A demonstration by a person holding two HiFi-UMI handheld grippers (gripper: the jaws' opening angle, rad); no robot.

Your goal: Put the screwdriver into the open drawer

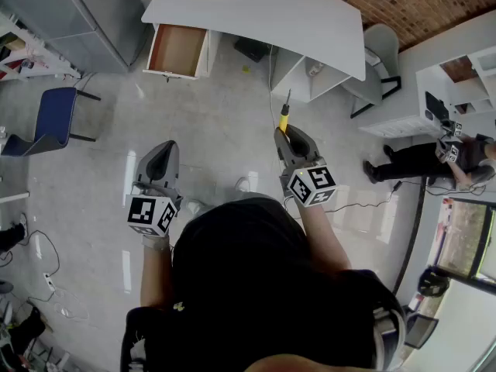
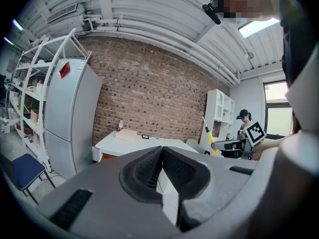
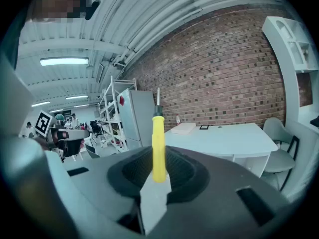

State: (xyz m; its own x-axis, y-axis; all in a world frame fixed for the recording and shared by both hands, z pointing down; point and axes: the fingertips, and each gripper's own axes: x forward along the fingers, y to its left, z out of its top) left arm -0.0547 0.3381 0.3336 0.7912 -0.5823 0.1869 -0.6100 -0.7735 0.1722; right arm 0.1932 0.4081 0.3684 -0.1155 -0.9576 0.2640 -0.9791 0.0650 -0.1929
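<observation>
A screwdriver (image 1: 284, 117) with a yellow handle and a thin dark shaft sticks up out of my right gripper (image 1: 289, 139), which is shut on the handle. In the right gripper view the screwdriver (image 3: 158, 143) stands upright between the pads. Its tip points toward the white desk (image 1: 263, 14). The open drawer (image 1: 177, 50), brown inside, hangs out at the desk's left end, well ahead and to the left of both grippers. My left gripper (image 1: 161, 155) is held beside the right one, its pads together with nothing between them. From the left gripper (image 2: 162, 151) view, the desk (image 2: 134, 142) lies ahead.
A tall grey cabinet (image 1: 85, 14) stands left of the drawer and a blue chair (image 1: 50, 118) sits further left. A grey chair (image 1: 380, 53) is at the desk's right end. Another person (image 1: 434, 161) sits at the far right. Cables lie on the floor.
</observation>
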